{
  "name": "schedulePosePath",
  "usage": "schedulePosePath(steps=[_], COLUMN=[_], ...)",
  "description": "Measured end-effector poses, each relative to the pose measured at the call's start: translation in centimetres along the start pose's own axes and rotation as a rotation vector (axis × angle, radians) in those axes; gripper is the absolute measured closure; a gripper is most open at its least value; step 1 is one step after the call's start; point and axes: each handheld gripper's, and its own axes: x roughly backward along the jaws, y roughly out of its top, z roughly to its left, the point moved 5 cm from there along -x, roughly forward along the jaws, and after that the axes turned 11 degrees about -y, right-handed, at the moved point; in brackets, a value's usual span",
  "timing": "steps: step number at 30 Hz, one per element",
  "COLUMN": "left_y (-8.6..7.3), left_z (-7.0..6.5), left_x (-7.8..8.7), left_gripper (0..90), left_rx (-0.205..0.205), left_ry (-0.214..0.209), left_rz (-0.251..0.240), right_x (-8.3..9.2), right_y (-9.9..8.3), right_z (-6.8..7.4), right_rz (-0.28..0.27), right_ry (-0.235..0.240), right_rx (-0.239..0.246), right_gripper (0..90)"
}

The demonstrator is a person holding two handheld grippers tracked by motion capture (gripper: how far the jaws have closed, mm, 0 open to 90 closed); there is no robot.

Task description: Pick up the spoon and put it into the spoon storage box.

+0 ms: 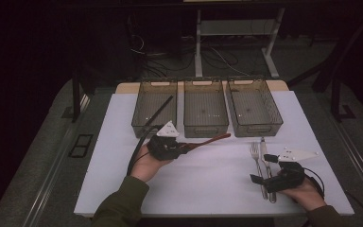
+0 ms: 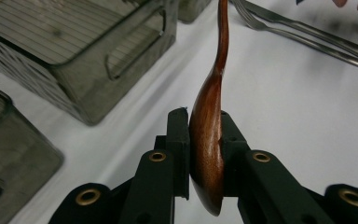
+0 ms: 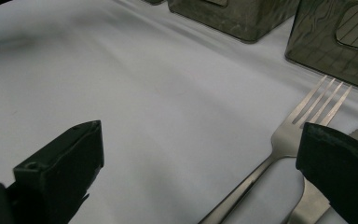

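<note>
My left gripper (image 1: 188,146) is shut on the bowl of a dark red wooden spoon (image 1: 213,138). The spoon is held just above the white table, in front of the left and middle bins, and its handle points right. In the left gripper view the spoon's bowl (image 2: 208,112) stands on edge, pinched between both pads of the left gripper (image 2: 204,122). A metal fork (image 1: 256,163) and a knife (image 1: 267,166) lie side by side at the right. My right gripper (image 1: 263,169) rests over their handles, open. In the right gripper view the fork (image 3: 307,109) lies between the spread jaws of the right gripper (image 3: 198,161).
Three clear dark bins stand in a row at the back: left bin (image 1: 146,128), middle bin (image 1: 206,128), right bin (image 1: 257,128). A black stick (image 1: 163,108) leans inside the left bin. The white table top (image 1: 208,179) ends near my forearms.
</note>
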Motion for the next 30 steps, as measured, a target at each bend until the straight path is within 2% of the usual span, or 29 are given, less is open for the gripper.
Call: schedulePosePath(steps=[7,20,30], left_y=[1.7,5.4,7.2], left_z=[1.0,3.5,6.0], left_x=[0.4,0.5,-0.4], left_gripper=[77.8,77.8,77.8], left_rx=[0.006,0.004,0.073], left_ry=[0.026,0.095,0.158], left_rz=[-0.016,0.003,-0.025], right_x=[0.0,0.1,0.1], right_y=[0.0,0.0,0.0], right_z=[0.0,0.0,0.0], right_rz=[-0.001,0.000,-0.001], right_ry=[0.001,0.000,0.001], right_rx=[-0.002,-0.007,-0.006], right_gripper=[0.3,0.3,0.3])
